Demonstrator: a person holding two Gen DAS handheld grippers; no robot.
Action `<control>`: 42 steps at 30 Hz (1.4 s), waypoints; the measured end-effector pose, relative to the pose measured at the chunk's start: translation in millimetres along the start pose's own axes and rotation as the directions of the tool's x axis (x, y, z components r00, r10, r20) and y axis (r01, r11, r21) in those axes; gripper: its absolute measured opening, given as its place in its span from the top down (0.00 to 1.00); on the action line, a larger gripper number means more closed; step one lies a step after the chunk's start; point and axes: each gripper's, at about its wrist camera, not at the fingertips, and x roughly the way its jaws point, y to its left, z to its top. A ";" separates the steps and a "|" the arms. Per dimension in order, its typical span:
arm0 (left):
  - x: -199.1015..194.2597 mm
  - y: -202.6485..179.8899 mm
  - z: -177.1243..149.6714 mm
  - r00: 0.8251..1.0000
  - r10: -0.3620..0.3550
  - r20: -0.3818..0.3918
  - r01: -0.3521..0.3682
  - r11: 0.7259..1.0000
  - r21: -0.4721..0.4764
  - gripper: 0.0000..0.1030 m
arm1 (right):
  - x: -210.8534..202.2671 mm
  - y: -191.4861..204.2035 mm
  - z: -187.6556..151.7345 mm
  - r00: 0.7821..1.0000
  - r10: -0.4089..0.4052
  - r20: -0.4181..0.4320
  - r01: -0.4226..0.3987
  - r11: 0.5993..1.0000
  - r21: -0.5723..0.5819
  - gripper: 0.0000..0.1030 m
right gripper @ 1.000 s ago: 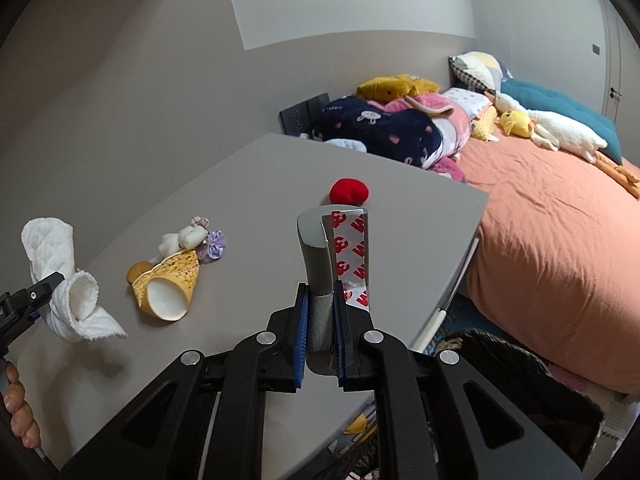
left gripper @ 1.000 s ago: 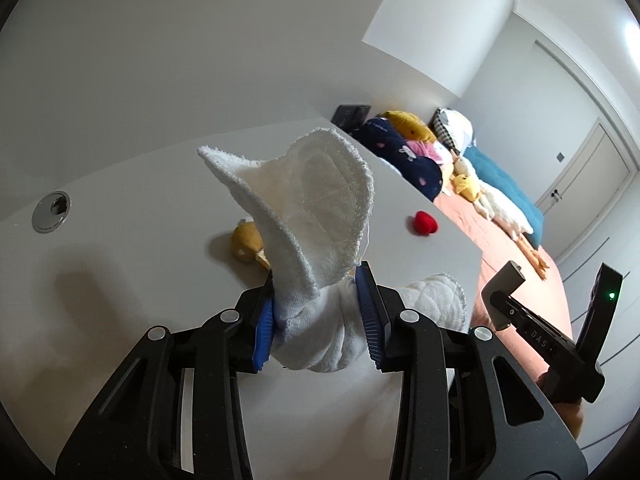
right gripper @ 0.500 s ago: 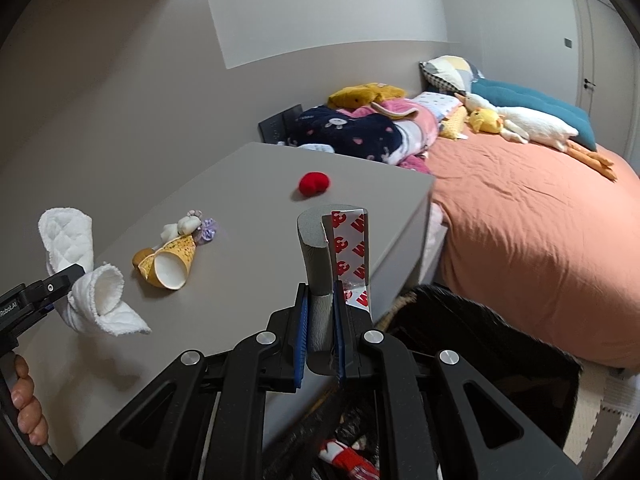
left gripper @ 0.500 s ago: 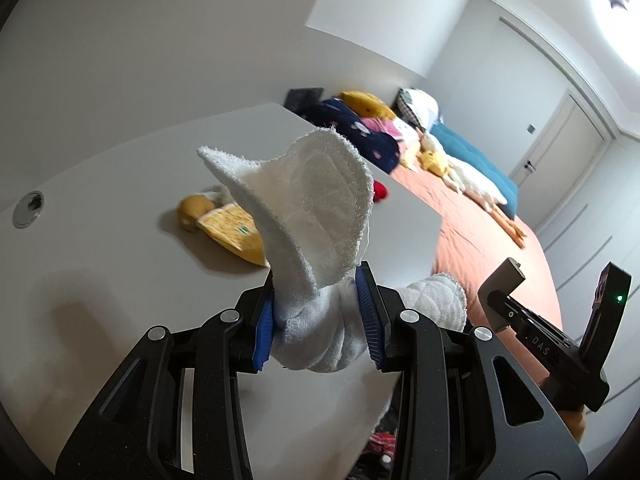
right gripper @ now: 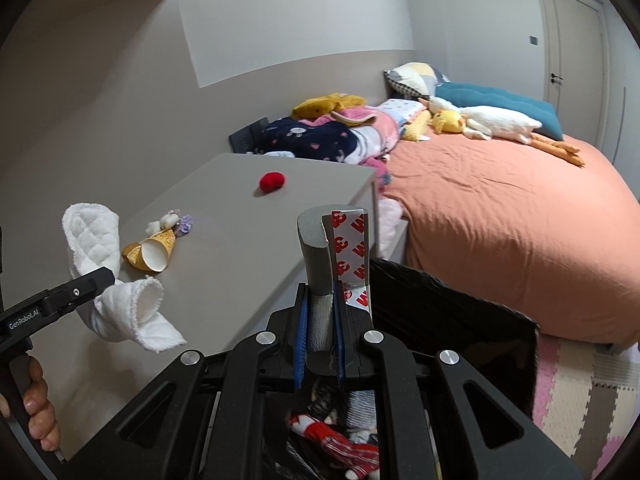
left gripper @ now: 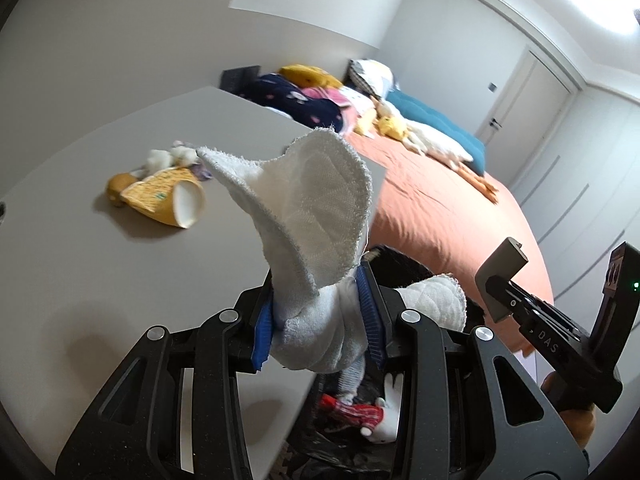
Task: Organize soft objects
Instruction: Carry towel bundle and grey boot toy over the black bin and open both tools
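- The grey table (right gripper: 240,248) is the largest thing we work from; beside its near end, below both grippers, a black bin (right gripper: 460,320) stands open with a red-striped soft toy (right gripper: 336,440) already lying in it. We judge this to be where the soft things go.
- Our left gripper (left gripper: 316,316) is clamped on a white quilted cloth (left gripper: 312,204), bunched at its middle between the blue pads. One end flares up, the other droops to the right. It hangs in the air over the table's edge, close above the bin.
- The cloth looks light, limp and a little fluffy. Pinched at the bunch it will not slip, and it should simply fall when let go, though a loose end could catch on the bin's rim.
- Our right gripper (right gripper: 320,340) is closed on a grey foam strip (right gripper: 316,256) with red-printed white backing paper (right gripper: 350,248) peeling off one side. The strip stands upright over the bin. It is soft and springy, held low on its length, so the top may wobble.
- On the table remain a yellow cone-shaped toy (right gripper: 154,250) lying on its side and a small red pom-pom (right gripper: 272,181) further off. Both seem light; the cone is best taken by its narrow body, the pom-pom squeezed whole.
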 end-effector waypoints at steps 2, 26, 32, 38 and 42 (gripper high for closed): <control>3.3 -10.1 -3.1 1.000 -0.012 -0.009 0.013 1.000 0.018 0.64 | -7.0 -8.1 -5.1 1.000 -0.011 0.003 0.011 1.000 0.010 0.88; 36.4 -108.1 -31.0 0.988 -0.081 -0.129 0.107 0.972 0.210 0.63 | -59.7 -82.2 -33.4 0.987 -0.159 0.029 0.154 0.979 0.132 0.88; 55.3 -128.2 -39.8 0.980 -0.069 -0.186 0.119 0.955 0.272 0.61 | -64.7 -95.6 -37.9 0.981 -0.190 0.021 0.184 0.969 0.166 0.88; 68.7 -148.4 -54.0 0.971 -0.032 -0.239 0.125 0.914 0.385 0.06 | -62.3 -106.2 -38.0 0.980 -0.198 0.001 0.193 0.957 0.218 0.40; 60.7 -148.8 -55.1 0.987 0.006 -0.159 0.065 0.896 0.439 0.05 | -64.7 -103.3 -35.5 0.963 -0.268 0.029 0.256 0.943 0.212 0.27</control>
